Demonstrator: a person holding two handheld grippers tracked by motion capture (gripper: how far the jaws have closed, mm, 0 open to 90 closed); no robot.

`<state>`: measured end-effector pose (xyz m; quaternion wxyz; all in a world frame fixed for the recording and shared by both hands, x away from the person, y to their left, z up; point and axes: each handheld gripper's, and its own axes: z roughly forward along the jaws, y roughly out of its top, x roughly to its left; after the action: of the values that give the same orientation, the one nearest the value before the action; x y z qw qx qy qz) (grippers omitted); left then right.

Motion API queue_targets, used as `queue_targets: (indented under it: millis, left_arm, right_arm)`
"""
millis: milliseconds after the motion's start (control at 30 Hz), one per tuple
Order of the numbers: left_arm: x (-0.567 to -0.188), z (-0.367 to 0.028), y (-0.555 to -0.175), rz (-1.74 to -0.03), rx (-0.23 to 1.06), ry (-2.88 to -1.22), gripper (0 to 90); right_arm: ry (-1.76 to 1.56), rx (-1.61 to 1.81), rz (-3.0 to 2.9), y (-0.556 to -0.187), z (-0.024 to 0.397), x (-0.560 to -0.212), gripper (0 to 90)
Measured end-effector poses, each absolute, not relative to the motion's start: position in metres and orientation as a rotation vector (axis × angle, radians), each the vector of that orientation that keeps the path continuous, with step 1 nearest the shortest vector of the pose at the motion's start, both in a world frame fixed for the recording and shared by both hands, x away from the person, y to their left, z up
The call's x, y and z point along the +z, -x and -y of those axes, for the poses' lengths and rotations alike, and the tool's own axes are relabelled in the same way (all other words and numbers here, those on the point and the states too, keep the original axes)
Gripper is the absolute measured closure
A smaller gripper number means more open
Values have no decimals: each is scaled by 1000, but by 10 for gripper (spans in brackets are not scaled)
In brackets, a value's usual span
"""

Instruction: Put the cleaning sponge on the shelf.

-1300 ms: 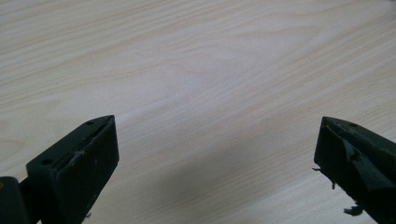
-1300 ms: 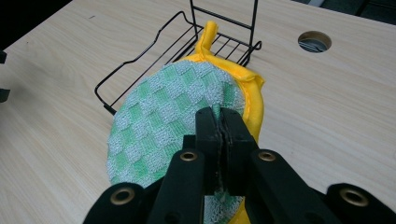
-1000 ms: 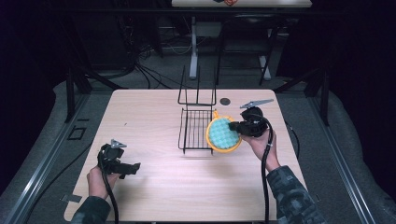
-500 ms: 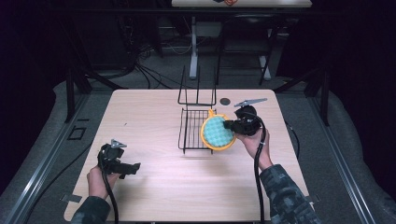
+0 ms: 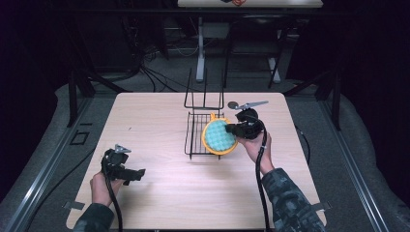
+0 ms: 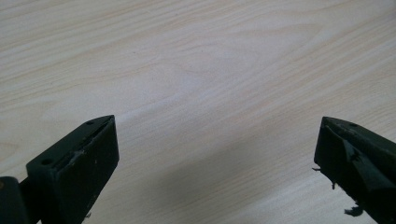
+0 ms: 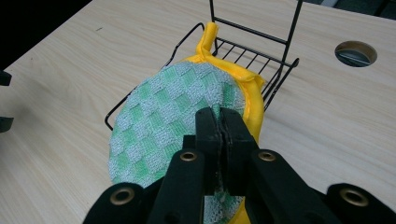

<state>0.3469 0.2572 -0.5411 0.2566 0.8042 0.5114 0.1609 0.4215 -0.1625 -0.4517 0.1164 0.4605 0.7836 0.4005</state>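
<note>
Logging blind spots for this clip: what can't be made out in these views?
- High view: whether the sponge pad touches the wire rack or hangs over it.
- Right gripper view: the pad's near edge, covered by the right hand-held gripper.
- High view: the left hand-held gripper jaw gap, too small; its own view shows it open.

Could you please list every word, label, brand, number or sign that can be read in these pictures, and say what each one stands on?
There is no readable text anywhere in these pictures.
The green and yellow pad held by the right gripper bears a woven check pattern, no lettering.
The wire rack, the table and the left gripper carry no label or number that can be made out.
</note>
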Motion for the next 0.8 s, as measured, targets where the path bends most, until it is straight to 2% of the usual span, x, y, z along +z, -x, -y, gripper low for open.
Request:
queue_targets:
  millis: [300, 800]
  left_arm:
    - [-540, -256, -346, -1388, 435, -2182, 0]
    - [-541, -256, -347, -1379, 427, -2198, 0]
  right_arm:
    - [-1404, 1214, -2252, -423, 162, -456, 874]
    - [-1540, 1279, -2194, -433, 148, -482, 875]
